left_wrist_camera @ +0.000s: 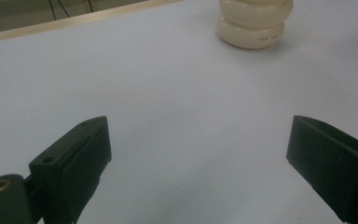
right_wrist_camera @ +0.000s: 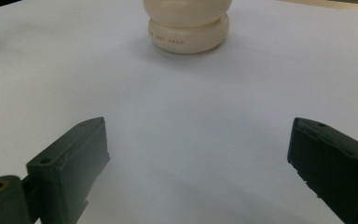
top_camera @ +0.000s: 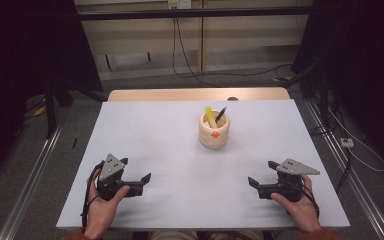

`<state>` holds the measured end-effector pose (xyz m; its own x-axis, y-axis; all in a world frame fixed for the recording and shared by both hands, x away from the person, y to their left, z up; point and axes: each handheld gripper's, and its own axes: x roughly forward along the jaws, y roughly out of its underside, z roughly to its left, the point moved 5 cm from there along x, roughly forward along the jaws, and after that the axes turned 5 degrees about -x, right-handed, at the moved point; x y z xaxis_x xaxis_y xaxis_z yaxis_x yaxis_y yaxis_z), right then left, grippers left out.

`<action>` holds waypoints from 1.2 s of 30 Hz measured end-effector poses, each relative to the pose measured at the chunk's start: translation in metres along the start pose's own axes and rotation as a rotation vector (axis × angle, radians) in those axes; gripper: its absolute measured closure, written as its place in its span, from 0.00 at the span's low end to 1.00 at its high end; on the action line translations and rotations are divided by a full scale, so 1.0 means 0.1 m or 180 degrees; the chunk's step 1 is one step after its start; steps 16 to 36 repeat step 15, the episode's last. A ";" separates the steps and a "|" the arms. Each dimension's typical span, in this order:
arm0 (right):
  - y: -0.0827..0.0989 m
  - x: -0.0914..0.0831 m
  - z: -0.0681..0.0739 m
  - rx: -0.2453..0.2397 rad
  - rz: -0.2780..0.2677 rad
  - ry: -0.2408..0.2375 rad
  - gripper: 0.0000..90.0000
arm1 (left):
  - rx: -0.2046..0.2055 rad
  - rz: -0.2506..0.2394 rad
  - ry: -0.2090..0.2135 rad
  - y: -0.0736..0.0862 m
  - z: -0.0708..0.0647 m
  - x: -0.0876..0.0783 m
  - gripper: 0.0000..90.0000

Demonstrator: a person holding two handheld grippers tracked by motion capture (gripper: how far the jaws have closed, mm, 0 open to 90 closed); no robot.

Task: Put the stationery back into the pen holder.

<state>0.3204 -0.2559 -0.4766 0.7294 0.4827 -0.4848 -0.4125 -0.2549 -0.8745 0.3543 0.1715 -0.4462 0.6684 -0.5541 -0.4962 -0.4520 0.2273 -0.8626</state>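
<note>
A cream, rounded holder cup (top_camera: 214,131) stands on the white table (top_camera: 180,150), a little right of centre and toward the back. A yellow marker (top_camera: 210,116) and a black pen (top_camera: 221,113) stick out of it. An orange spot marks its front. My left gripper (top_camera: 136,170) rests at the front left, open, nothing between its jaws. My right gripper (top_camera: 263,173) rests at the front right, open and empty too. The cup's base appears far ahead in the left gripper view (left_wrist_camera: 253,25) and in the right gripper view (right_wrist_camera: 188,29).
A wooden strip (top_camera: 197,94) borders the table's far edge. Cables (top_camera: 190,65) trail across the floor behind. Metal rails (top_camera: 30,175) run along both sides of the table. A white socket strip (top_camera: 347,142) lies on the floor at the right.
</note>
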 end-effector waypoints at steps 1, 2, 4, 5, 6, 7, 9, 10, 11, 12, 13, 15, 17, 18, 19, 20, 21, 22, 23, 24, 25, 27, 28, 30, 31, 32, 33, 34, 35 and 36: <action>0.00 0.00 0.00 -0.0002 -0.0002 0.0001 0.05 | -0.0001 0.0002 -0.0011 0.02 0.00 0.00 0.07; 0.00 0.00 0.00 -0.0001 -0.0002 0.0003 0.05 | -0.0012 -0.0012 -0.0059 0.03 0.01 0.00 0.07; 0.00 -0.01 0.00 -0.0004 -0.0008 0.0008 0.05 | -0.0076 -0.0021 -0.0059 0.05 0.02 -0.01 0.07; 0.00 -0.01 0.00 -0.0007 -0.0010 0.0003 0.05 | -0.0055 -0.0029 -0.0073 0.07 0.03 -0.01 0.07; 0.00 -0.01 0.01 -0.0008 -0.0007 -0.0001 0.05 | -0.0034 -0.0032 -0.0079 0.08 0.03 -0.01 0.07; 0.00 -0.01 0.00 -0.0018 -0.0004 -0.0004 0.05 | -0.0038 -0.0036 -0.0058 0.08 0.03 -0.01 0.07; 0.01 -0.01 0.00 -0.0007 0.0002 -0.0007 0.05 | -0.0033 -0.0075 -0.0036 0.08 0.03 -0.02 0.07; 0.01 0.00 -0.01 0.0011 0.0006 -0.0012 0.05 | -0.0030 -0.0077 -0.0040 0.08 0.03 -0.01 0.07; 0.01 0.00 -0.01 0.0012 0.0005 -0.0007 0.05 | -0.0043 -0.0069 -0.0037 0.09 0.03 -0.01 0.07; 0.01 0.00 -0.01 0.0010 0.0005 -0.0003 0.05 | -0.0070 -0.0072 -0.0028 0.09 0.03 0.00 0.07; 0.01 0.00 -0.01 0.0008 0.0009 -0.0008 0.05 | -0.0078 -0.0050 -0.0015 0.10 0.02 0.01 0.07; 0.01 -0.01 -0.01 -0.0012 0.0005 -0.0013 0.05 | -0.0065 -0.0035 -0.0008 0.12 0.02 0.02 0.07; 0.01 -0.01 -0.01 -0.0012 0.0005 -0.0013 0.05 | -0.0065 -0.0035 -0.0008 0.12 0.02 0.02 0.07; 0.01 -0.01 -0.01 -0.0012 0.0005 -0.0013 0.05 | -0.0065 -0.0035 -0.0008 0.12 0.02 0.02 0.07; 0.01 -0.01 -0.01 -0.0012 0.0005 -0.0013 0.05 | -0.0065 -0.0035 -0.0008 0.12 0.02 0.02 0.07; 0.01 -0.01 -0.01 -0.0012 0.0005 -0.0013 0.05 | -0.0065 -0.0035 -0.0008 0.12 0.02 0.02 0.07; 0.01 -0.01 -0.01 -0.0012 0.0005 -0.0013 0.05 | -0.0065 -0.0035 -0.0008 0.12 0.02 0.02 0.07; 0.01 -0.01 -0.01 -0.0012 0.0005 -0.0013 0.05 | -0.0065 -0.0035 -0.0008 0.12 0.02 0.02 0.07; 0.01 -0.01 -0.01 -0.0012 0.0005 -0.0013 0.05 | -0.0065 -0.0035 -0.0008 0.12 0.02 0.02 0.07; 0.01 -0.01 -0.01 -0.0012 0.0005 -0.0013 0.05 | -0.0065 -0.0035 -0.0008 0.12 0.02 0.02 0.07; 0.01 -0.01 -0.01 -0.0012 0.0005 -0.0013 0.05 | -0.0065 -0.0035 -0.0008 0.12 0.02 0.02 0.07; 0.01 -0.01 -0.01 -0.0012 0.0005 -0.0013 0.05 | -0.0065 -0.0035 -0.0008 0.12 0.02 0.02 0.07; 0.01 -0.01 -0.01 -0.0012 0.0005 -0.0013 0.05 | -0.0065 -0.0035 -0.0008 0.12 0.02 0.02 0.07; 0.01 -0.01 -0.01 -0.0012 0.0005 -0.0013 0.05 | -0.0065 -0.0035 -0.0008 0.12 0.02 0.02 0.07; 0.01 -0.01 -0.01 -0.0012 0.0005 -0.0013 0.05 | -0.0065 -0.0035 -0.0008 0.12 0.02 0.02 0.07; 0.01 -0.01 -0.01 -0.0012 0.0005 -0.0013 0.05 | -0.0065 -0.0035 -0.0008 0.12 0.02 0.02 0.07; 0.01 -0.01 -0.01 -0.0012 0.0005 -0.0013 0.05 | -0.0065 -0.0035 -0.0008 0.12 0.02 0.02 0.07; 0.01 -0.01 -0.01 -0.0012 0.0005 -0.0013 0.05 | -0.0065 -0.0035 -0.0008 0.12 0.02 0.02 0.07; 0.01 -0.01 -0.01 -0.0012 0.0005 -0.0013 0.05 | -0.0065 -0.0035 -0.0008 0.12 0.02 0.02 0.07; 0.01 -0.01 -0.01 -0.0012 0.0005 -0.0013 0.05 | -0.0065 -0.0035 -0.0008 0.12 0.02 0.02 0.07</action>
